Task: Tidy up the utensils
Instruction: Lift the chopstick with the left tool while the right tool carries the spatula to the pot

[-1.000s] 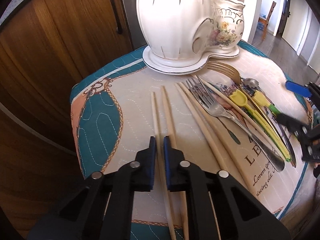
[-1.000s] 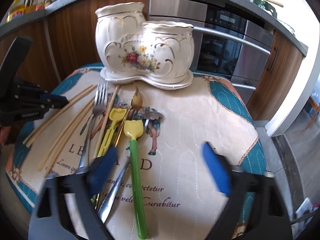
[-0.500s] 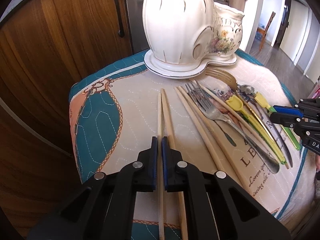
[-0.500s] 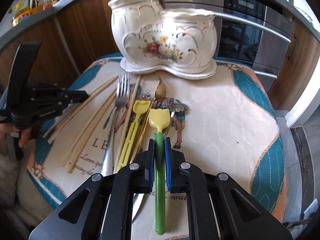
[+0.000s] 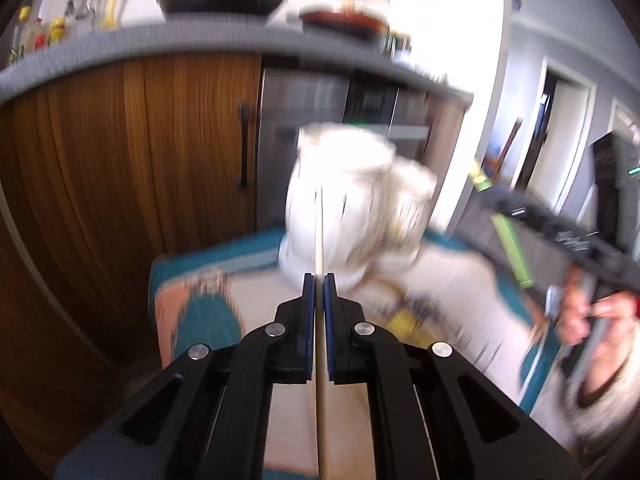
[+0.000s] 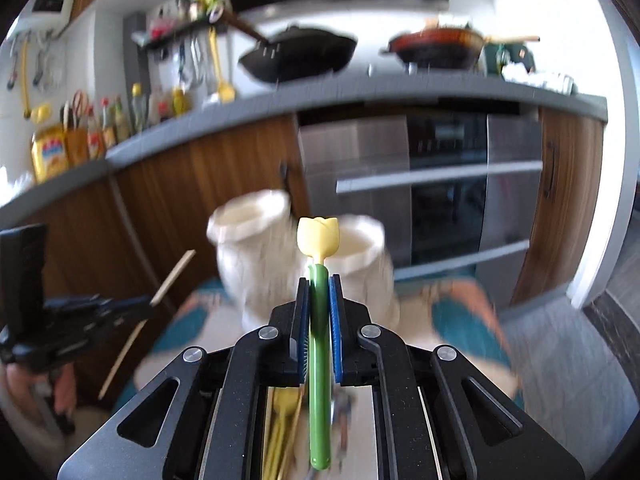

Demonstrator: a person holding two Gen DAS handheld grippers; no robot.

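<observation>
- My left gripper (image 5: 319,280) has its jaws pressed together on one thin wooden chopstick (image 5: 319,236), lifted clear of the patterned mat (image 5: 192,280).
- The chopstick runs straight out between the blue pads toward the white ceramic holder (image 5: 340,200), which is blurred.
- I judge the chopstick light, stiff and smooth; gripped partway along, it may pivot or slide.
- My right gripper (image 6: 319,284) pinches the green handle of a tulip-topped utensil (image 6: 319,236), its yellow head in front of the holder's two open cups.
- That plastic handle looks light, rigid and slick.
- More utensils lie on the mat below.
- The ceramic holder is likely heavy yet fragile, so I would lower items gently.
</observation>
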